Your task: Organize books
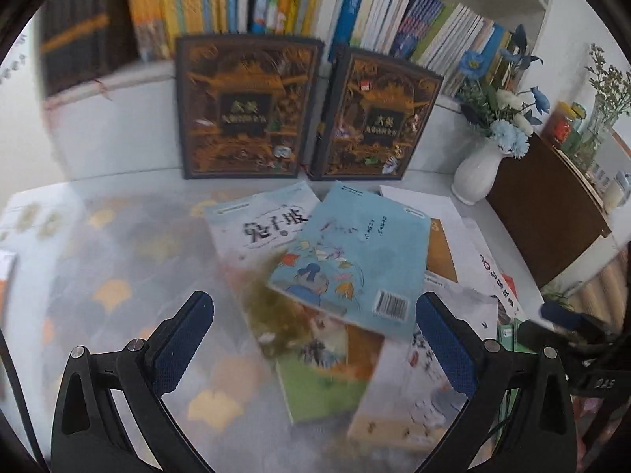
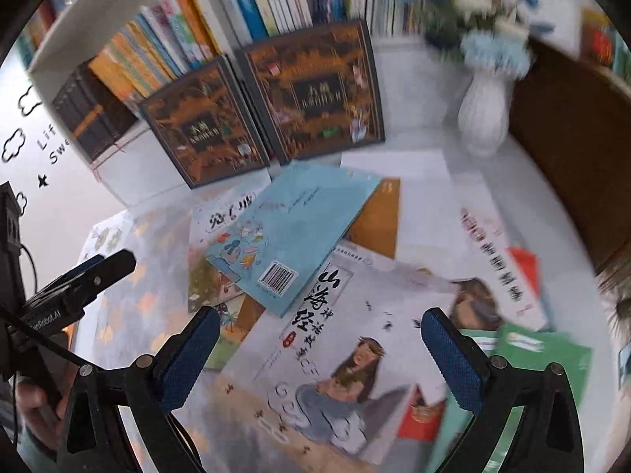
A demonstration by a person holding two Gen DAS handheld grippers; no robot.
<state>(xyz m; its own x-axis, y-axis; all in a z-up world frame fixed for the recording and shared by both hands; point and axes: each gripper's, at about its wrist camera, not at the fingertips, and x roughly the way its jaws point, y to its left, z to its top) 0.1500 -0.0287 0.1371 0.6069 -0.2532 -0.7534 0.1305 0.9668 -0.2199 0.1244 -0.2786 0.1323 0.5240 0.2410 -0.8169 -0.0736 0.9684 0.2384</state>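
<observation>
Jaws on the left gripper [image 1: 313,339] and right gripper [image 2: 319,351] are wide open, holding nothing. Blue book [image 1: 355,260] lies at twelve o'clock atop others.

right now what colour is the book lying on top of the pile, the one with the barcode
Light blue: the top book has a pale blue cover with a white barcode patch. It shows best in the left wrist view.

1. You've got a table [image 1: 130,244] with a pale leaf-print cover.
2. A loose pile of books [image 1: 339,276] lies on it, overlapping; a light blue book [image 2: 292,228] sits on top.
3. Two dark ornate books [image 1: 244,106] stand upright at the back edge.
4. A white vase [image 1: 475,173] stands back right, beside a brown box [image 1: 548,205].
</observation>
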